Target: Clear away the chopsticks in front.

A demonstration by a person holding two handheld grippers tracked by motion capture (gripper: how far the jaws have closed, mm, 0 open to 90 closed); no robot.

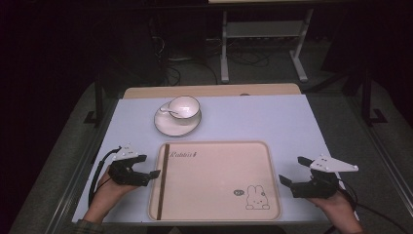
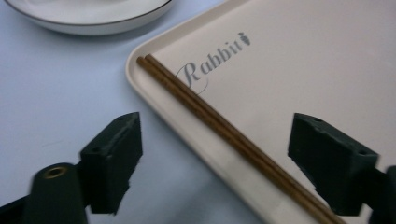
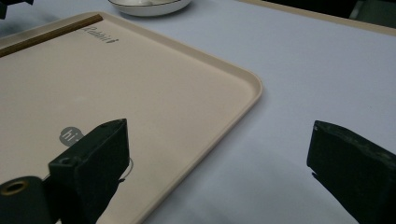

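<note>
the tabletop (image 1: 292, 122), covered in a pale lilac sheet, was seen from above with a strip of wood showing along its far edge; most of its near half was taken up by a beige tray (image 1: 214, 161) with rounded corners, printed with the word "rabbit" near its far left corner and a small rabbit drawing near its near right corner; beyond the tray's far left corner, a white saucer (image 1: 165, 127) with a dark rim was set on the tabletop, and a white cup (image 1: 185, 106) was stood on it, with what looked like a small white spoon laid across from the cup's rim; the chopsticks (image 1: 166, 165), a brown pair, were laid side by side inside the tray, along its left wall, running from far to near; the left tongs (image 2: 215, 154) were held at the tray's left edge, spread wide, with the tray's rim and the chopsticks seen between the jaws but not pressed by either pad; the right tongs (image 3: 215, 168) were held at the tray's near right corner, likewise spread wide, one jaw over the tray and the other over bare tabletop, with nothing pinched.
</note>
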